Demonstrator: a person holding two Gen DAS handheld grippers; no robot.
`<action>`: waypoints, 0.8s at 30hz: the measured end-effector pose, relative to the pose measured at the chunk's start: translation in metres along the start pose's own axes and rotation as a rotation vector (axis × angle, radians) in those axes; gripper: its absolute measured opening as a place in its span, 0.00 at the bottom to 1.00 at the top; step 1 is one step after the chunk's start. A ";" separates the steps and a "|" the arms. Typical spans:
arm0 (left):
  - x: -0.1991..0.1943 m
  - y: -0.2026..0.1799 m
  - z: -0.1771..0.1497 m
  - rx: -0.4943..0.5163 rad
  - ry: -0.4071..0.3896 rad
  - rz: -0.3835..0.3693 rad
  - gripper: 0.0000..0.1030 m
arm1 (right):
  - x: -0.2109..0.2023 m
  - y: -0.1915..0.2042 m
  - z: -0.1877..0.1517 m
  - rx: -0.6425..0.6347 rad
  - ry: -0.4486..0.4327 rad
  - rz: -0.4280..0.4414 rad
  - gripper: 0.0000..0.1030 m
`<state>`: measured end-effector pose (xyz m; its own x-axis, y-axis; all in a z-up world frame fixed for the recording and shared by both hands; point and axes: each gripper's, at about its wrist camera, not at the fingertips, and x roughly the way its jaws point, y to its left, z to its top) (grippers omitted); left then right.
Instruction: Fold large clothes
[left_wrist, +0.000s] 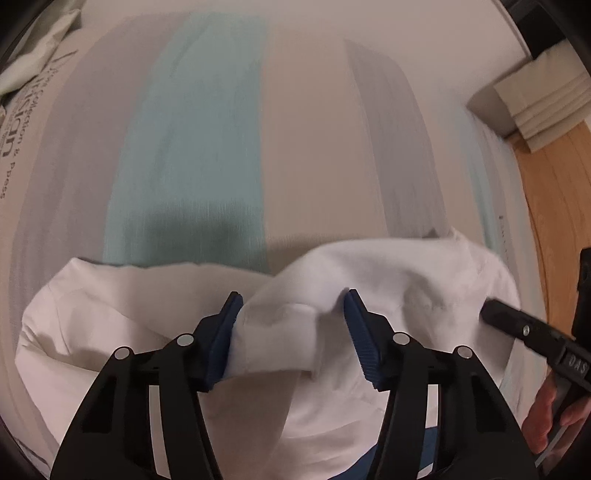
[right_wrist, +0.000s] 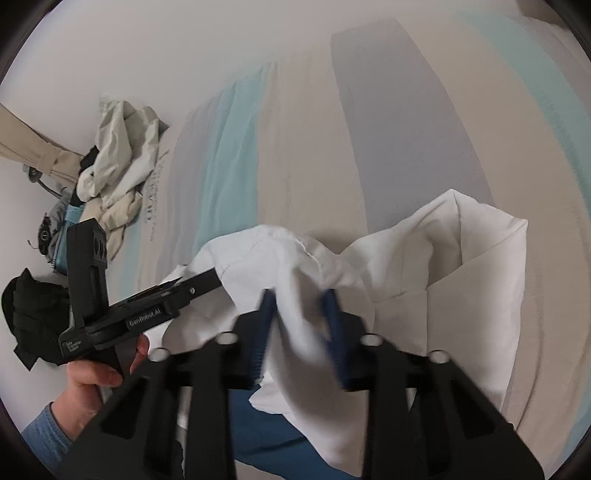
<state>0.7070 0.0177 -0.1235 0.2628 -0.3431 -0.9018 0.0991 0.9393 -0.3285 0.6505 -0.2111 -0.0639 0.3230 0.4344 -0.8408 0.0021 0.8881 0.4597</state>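
Gripping the white cotton garment (left_wrist: 369, 280) at lower centre over the striped bedspread (left_wrist: 192, 129), I keep my left gripper (left_wrist: 293, 332) spread wide around a fold and my right gripper (right_wrist: 299, 332) narrowed on bunched cloth, to lift one edge evenly.

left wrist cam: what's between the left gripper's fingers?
A bunched fold of the white garment sits between the left gripper fingers, which stand apart. Shows in the left wrist view.
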 end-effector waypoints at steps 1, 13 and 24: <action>0.001 -0.002 -0.002 0.013 -0.001 0.009 0.45 | 0.001 0.001 0.000 -0.001 0.004 -0.001 0.10; -0.067 -0.018 -0.040 0.078 -0.138 -0.059 0.04 | -0.047 0.032 -0.035 -0.172 -0.067 0.011 0.03; -0.097 -0.044 -0.175 0.156 -0.214 0.015 0.04 | -0.081 0.058 -0.155 -0.409 -0.145 -0.097 0.03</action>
<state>0.5095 0.0105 -0.0707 0.4609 -0.3374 -0.8208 0.2359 0.9382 -0.2532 0.4780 -0.1711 -0.0133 0.4691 0.3468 -0.8122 -0.3264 0.9226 0.2054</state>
